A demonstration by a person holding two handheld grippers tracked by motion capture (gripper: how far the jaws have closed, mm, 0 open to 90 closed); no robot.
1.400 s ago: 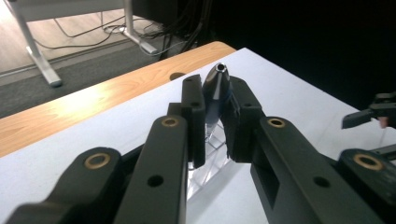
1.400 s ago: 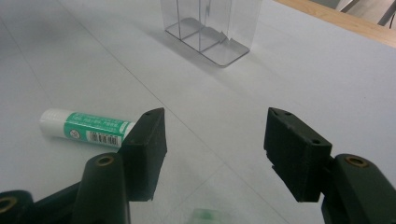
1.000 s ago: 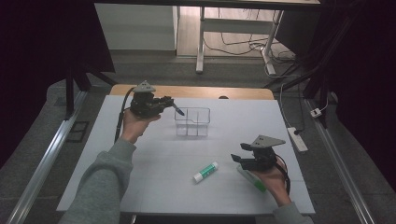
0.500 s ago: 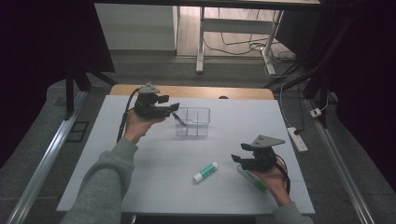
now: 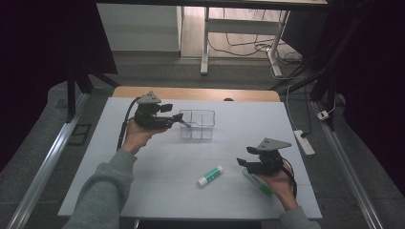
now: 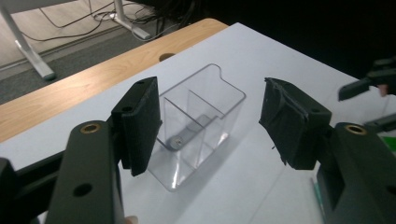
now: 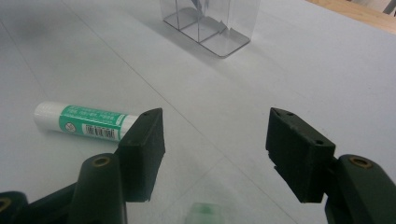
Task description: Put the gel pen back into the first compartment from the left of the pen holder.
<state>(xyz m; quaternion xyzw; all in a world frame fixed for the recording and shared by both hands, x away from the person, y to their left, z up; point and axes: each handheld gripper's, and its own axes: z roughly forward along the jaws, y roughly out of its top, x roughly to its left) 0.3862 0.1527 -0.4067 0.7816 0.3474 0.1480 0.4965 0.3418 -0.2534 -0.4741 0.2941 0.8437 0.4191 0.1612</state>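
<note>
Two grippers are hovering with jaws spread, holding nothing. I am keeping the left gripper [image 5: 177, 121] level, its tips just reaching the clear divided box [image 5: 197, 124] ahead of it; it has edged closer since a second ago. My right gripper [image 5: 244, 161] is waiting low, with the glue stick [image 5: 210, 175] lying just beside it.

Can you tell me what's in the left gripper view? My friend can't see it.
Two open black jaws of the left gripper frame a clear plastic box with dividers, standing on a white table. A small grey item lies inside the box, and a wooden edge runs behind the table.
</note>
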